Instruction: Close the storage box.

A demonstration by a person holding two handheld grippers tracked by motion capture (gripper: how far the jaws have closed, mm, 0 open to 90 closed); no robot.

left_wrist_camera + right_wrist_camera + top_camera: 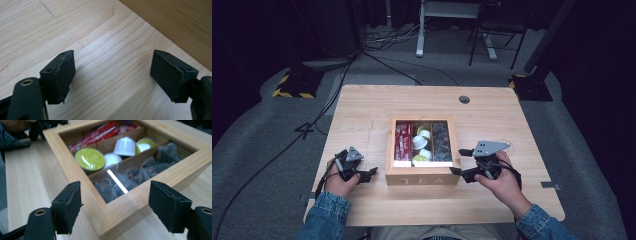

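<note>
A wooden tea box (422, 178) sits near the front middle of the worktop (362, 105), lid off or open, its three compartments showing: red packets (402, 141) on the left, small capsules (422, 142) in the middle, dark wrapped pieces (442, 142) on the right. The left gripper (371, 173) rests just beside the box's left wall, jaws standing wide with nothing but bare wood between them. The right gripper (458, 161) sits at the box's right front corner; its jaws are spread wide too, and in the right gripper view that corner (110, 220) lies between them with no pad pressing on it. The box looks stiff and solid, thick-walled, probably fairly heavy for its size, with smooth sides that could slip under a light pinch. I'd judge the walls the best place to take hold, one jaw inside the rim and one outside, or a gripper on each side to shift it squarely. The loose capsules look light and would roll if the box tips.
</note>
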